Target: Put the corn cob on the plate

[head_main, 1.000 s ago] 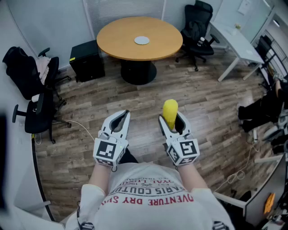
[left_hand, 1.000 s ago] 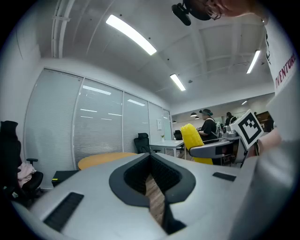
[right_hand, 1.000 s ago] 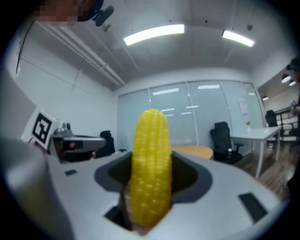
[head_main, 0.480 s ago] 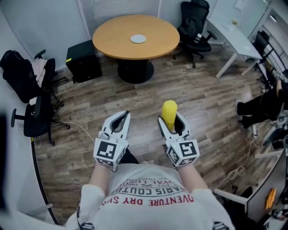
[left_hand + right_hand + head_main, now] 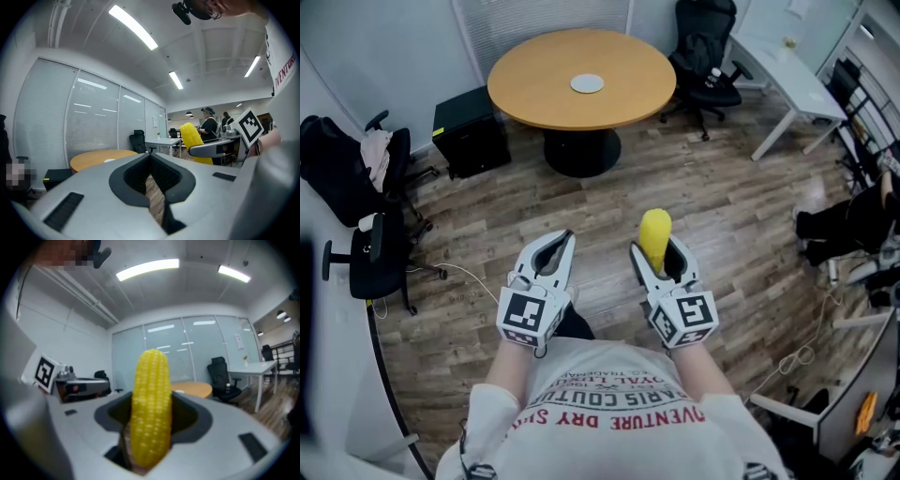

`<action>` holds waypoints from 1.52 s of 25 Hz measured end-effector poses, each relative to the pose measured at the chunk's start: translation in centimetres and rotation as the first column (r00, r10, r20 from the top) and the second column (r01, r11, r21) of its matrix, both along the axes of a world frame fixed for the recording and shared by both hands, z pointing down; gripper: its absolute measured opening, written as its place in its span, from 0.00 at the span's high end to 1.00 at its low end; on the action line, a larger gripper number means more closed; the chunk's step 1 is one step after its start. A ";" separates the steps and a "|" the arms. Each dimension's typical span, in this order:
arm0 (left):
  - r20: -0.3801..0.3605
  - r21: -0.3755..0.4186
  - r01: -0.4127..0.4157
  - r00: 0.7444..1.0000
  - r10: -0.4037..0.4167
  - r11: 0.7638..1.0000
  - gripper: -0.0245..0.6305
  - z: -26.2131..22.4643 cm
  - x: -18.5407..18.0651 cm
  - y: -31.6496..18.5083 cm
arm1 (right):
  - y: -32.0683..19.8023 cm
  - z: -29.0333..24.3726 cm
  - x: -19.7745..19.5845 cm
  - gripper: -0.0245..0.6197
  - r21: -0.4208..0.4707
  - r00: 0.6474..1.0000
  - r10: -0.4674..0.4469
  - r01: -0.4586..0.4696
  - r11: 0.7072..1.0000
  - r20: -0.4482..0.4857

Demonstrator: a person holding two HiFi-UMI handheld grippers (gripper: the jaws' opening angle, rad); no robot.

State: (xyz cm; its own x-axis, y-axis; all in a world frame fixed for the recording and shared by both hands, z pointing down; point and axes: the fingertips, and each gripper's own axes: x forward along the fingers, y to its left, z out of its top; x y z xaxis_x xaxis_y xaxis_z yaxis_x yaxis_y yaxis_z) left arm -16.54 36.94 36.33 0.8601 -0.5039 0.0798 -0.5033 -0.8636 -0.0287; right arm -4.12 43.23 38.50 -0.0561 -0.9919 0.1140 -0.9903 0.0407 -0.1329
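A yellow corn cob [image 5: 654, 234] stands upright between the jaws of my right gripper [image 5: 657, 253], which is shut on it at chest height above the floor. In the right gripper view the corn cob [image 5: 150, 408] fills the middle of the right gripper [image 5: 151, 432]. My left gripper [image 5: 553, 248] is held beside it, shut on nothing; in its own view the left gripper [image 5: 151, 164] has its pads together, with the corn cob [image 5: 193, 138] off to its right. A small white plate [image 5: 588, 83] lies on the round wooden table [image 5: 534, 89] far ahead.
Wood-plank floor [image 5: 731, 206] lies between me and the table. A black cabinet [image 5: 464, 131] stands left of the table. Black office chairs [image 5: 708, 47] are at the back right and a chair with bags [image 5: 366, 187] at the left. A white desk [image 5: 787, 70] is at the right.
The table and room have shifted slightly leftward in the head view. Both grippers keep the same pose, and the corn cob stays in the right one.
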 end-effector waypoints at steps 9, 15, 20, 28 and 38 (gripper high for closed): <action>-0.013 0.001 -0.043 0.999 0.043 0.999 0.91 -0.6 0.7 -12.3 | -11.2 0.2 1.0 0.55 -0.015 0.998 0.070 -0.070 0.997 0.006; -0.021 0.002 -0.069 0.997 0.069 0.998 0.91 -1.4 0.3 -21.6 | -19.5 -0.5 1.0 0.55 -0.017 0.994 0.107 -0.107 0.994 0.012; -0.029 -0.022 -0.077 0.997 0.076 0.997 0.91 -1.0 0.1 -27.4 | -25.1 -0.6 1.2 0.55 -0.041 0.992 0.119 -0.118 0.992 0.030; -0.033 -0.063 -0.009 0.999 0.007 0.998 0.91 1.0 1.0 -33.7 | -32.4 1.3 3.0 0.55 -0.070 0.997 0.063 -0.061 0.996 0.033; -0.014 -0.064 0.148 0.989 -0.150 0.987 0.91 2.0 8.3 -42.6 | -43.0 2.8 11.3 0.55 -0.080 0.995 -0.090 0.092 0.992 0.034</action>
